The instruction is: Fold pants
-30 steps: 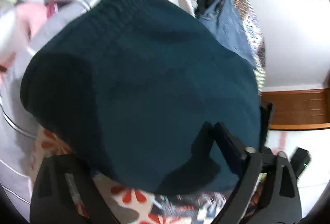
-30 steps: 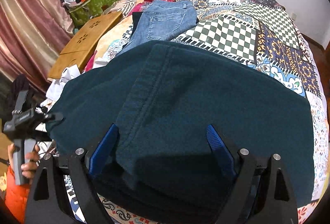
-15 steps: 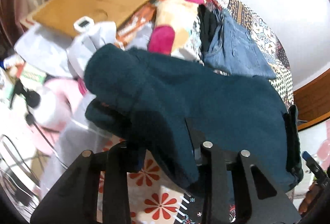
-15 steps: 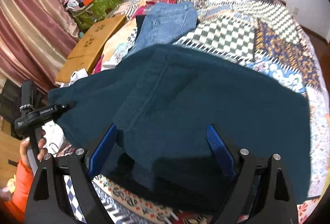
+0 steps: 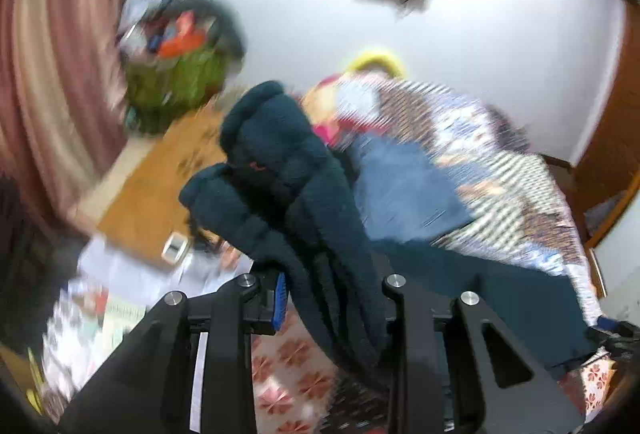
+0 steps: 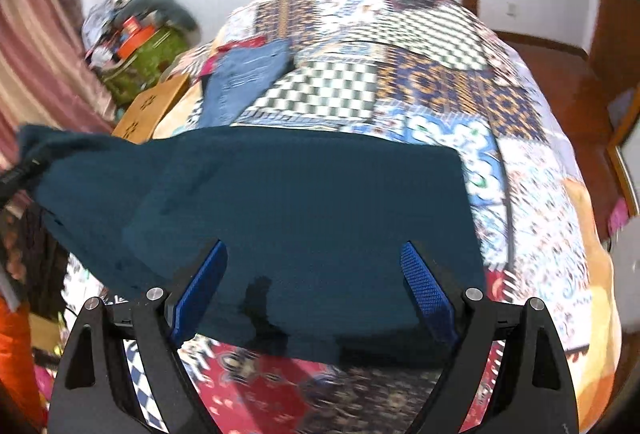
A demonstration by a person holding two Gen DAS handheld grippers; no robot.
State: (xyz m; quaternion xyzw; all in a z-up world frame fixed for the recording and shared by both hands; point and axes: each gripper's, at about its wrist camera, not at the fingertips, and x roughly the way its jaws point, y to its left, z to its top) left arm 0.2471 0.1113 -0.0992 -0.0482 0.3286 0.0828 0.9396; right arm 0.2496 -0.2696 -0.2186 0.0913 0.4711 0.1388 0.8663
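Observation:
The dark teal fleece pants [image 6: 304, 218] lie spread across the near part of the patchwork bed, with their left end lifted. My left gripper [image 5: 336, 286] is shut on a bunched end of the pants [image 5: 280, 170] and holds it up above the bed's left side. My right gripper [image 6: 316, 286] is open, its blue pads [image 6: 424, 286] wide apart just above the near edge of the pants, holding nothing. In the right wrist view the lifted end [image 6: 36, 150] shows at far left.
Folded blue jeans [image 6: 244, 78] lie on the patchwork quilt [image 6: 440, 82] beyond the pants. A wooden board [image 5: 156, 190], a green basket of clutter [image 5: 176, 74] and a striped curtain [image 5: 48, 74] stand left of the bed. A wooden floor [image 6: 560, 82] is at right.
My left gripper has lifted and swung its end of the pants up and over, turning toward the wall. The right gripper stays open while its view tilts up; the pants lie flatter.

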